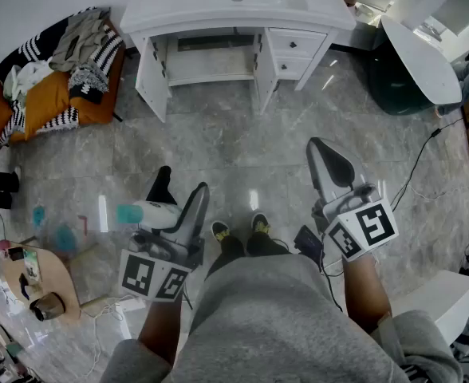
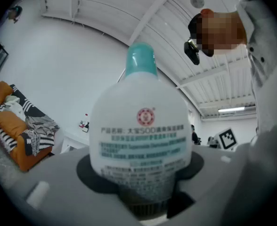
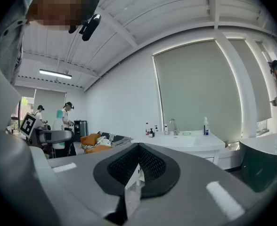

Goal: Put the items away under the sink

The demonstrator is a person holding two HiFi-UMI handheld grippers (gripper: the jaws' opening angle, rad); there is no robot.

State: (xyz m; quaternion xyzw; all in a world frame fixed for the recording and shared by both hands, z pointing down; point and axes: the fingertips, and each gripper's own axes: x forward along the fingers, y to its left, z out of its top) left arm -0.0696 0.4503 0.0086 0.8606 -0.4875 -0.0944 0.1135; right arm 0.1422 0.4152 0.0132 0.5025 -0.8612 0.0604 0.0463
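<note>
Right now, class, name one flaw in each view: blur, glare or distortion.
Head view: the bottle is smeared by blur, and the glossy floor throws glare. Left gripper view: the bottle's lower print is out of focus and the ceiling beams bend. Right gripper view: the blind bows at its edges, and black corners frame the picture.

**Bottle** [image 2: 141,140]: white plastic, smooth, satin; printed label area. **Cap** [image 2: 141,60]: teal plastic, smooth.
**Left claw** [image 1: 182,188], **right claw** [image 3: 136,166]: matt grey plastic shells; black ribbed pads [image 3: 152,164].
**Floor** [image 1: 218,146]: grey marble-look tile, polished, mirror-glossy.
**Sink cabinet** [image 1: 218,62], top centre of head view: white, smooth, semi-gloss.
**Sofa** [image 1: 51,106], upper left: orange cloth under striped knit throws.
**Sweatshirt** [image 1: 274,317]: grey soft cloth.
</note>
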